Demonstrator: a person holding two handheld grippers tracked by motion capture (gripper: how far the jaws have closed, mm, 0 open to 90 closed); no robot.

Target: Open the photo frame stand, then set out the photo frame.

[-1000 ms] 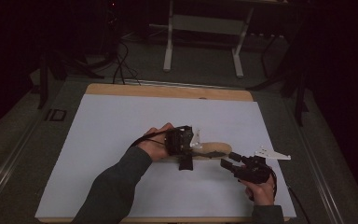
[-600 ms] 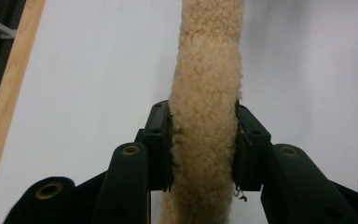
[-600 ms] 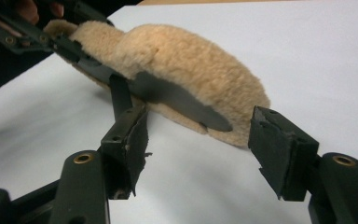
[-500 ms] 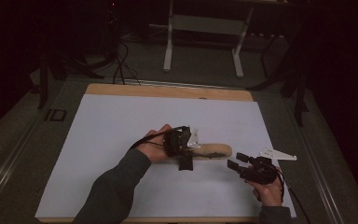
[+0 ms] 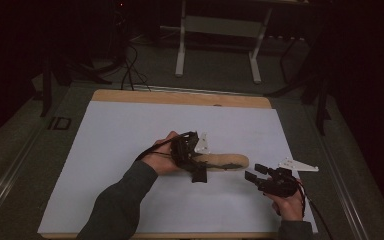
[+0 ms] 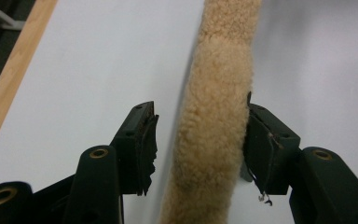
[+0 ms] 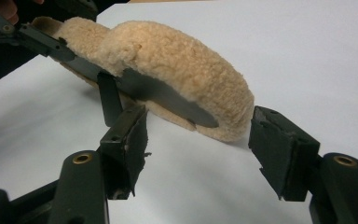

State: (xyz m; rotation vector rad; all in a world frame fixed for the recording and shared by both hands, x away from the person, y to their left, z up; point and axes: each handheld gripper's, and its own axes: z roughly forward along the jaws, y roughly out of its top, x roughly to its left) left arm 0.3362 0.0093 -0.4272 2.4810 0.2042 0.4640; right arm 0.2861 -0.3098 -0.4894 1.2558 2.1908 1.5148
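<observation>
L gripper (image 5: pixel 198 172), seen from the high view, sits just past table centre toward 5 o'clock, over the near end of the fleecy slipper (image 5: pixel 224 162); its jaws have just been opening and now stand wide w/ the slipper between them. In the L gripper view (image 6: pixel 198 140) the tan fleece runs up from 6 to 12 o'clock thru the gap: the pad at 3 o'clock touches or nearly touches the pile, the pad at 9 o'clock is clear of it w/ white surface showing between, so no squeeze. R gripper (image 5: pixel 256 175) is at approx 4 o'clock of the table, jaws pointing toward 10 o'clock at the slipper's far end, wide apart, nothing in them. In the R gripper view (image 7: pixel 198 140) the slipper (image 7: pixel 177 65) lies on its side at 12 o'clock, rounded toe just beyond and between the two pads, not touching either; a dark sole edge shows along its lower side, and the L gripper's black jaw crosses it from 10 o'clock. Slipper rests on the white sheet (image 5: pixel 120 135) covering the table, wooden edge (image 5: pixel 180 97) at 12 o'clock. Person's L forearm in a grey sleeve (image 5: pixel 117 205) comes in from 6 o'clock; R hand (image 5: pixel 290 202) at 5 o'clock. Beyond the table, dim floor w/ a white stand (image 5: pixel 217 45) and cables.
</observation>
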